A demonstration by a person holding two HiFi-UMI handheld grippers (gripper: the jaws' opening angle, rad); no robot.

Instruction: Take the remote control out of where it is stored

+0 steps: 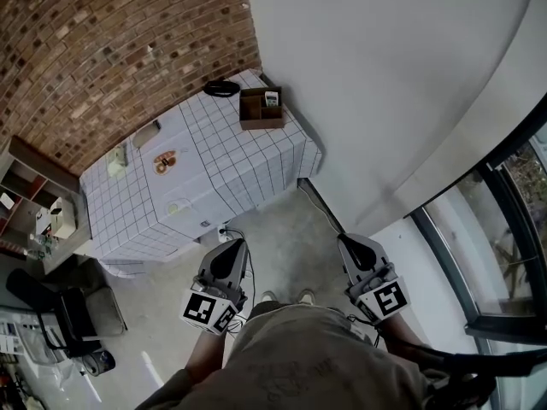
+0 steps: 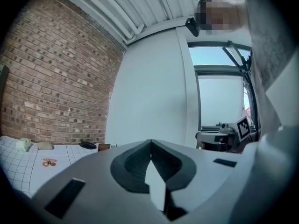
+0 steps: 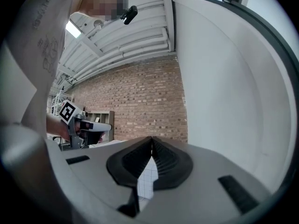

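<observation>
Rough brick wall (image 1: 102, 49), grid-printed cloth table cover (image 1: 244, 165), brown wooden organizer (image 1: 255, 114), smooth matt floor (image 1: 291, 246)

The remote control (image 1: 272, 99) is mostly hidden inside the wooden box (image 1: 261, 121).

Red-brown mottled brick wall (image 1: 111, 49), white tablecloth crossed by thin dark grid lines (image 1: 239, 156), brown wooden box (image 1: 256, 116), plain white wall (image 1: 385, 75), grey concrete floor (image 1: 282, 229)

Gridded table (image 1: 248, 161) — wooden box (image 1: 259, 114), black loop (image 1: 220, 88)
</observation>
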